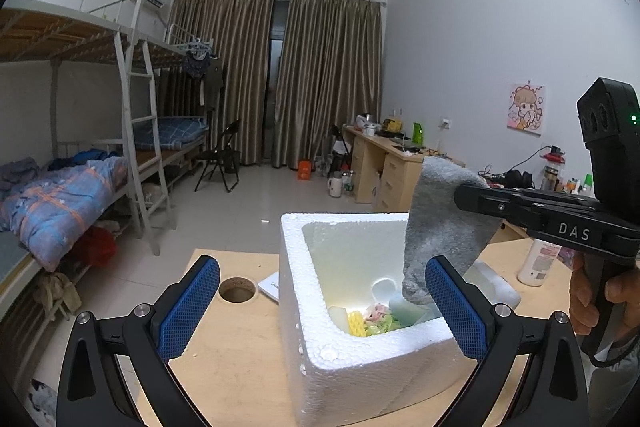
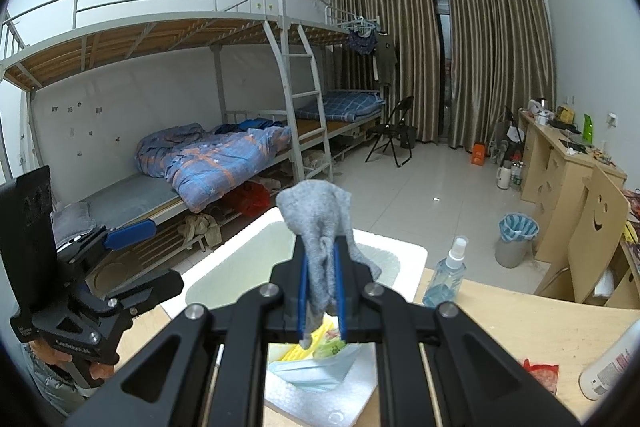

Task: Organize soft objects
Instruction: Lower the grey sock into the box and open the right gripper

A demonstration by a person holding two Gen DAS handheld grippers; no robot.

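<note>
A grey sock (image 2: 322,227) is seen clamped between the blue pads of the right hand-held gripper (image 2: 321,283) and held above an open white foam box (image 1: 352,359) set on a wooden bench (image 1: 232,367). In the left wrist view, the sock's lower end is seen hanging inside the box, over a folded face mask (image 2: 316,371), a yellow sponge (image 1: 357,323) and other small soft items lying at the bottom. The left hand-held gripper (image 1: 324,303) is held with its jaws wide apart around the box's near corner, nothing gripped. A spray bottle (image 2: 446,273) is seen standing on the bench just beside the box.
</note>
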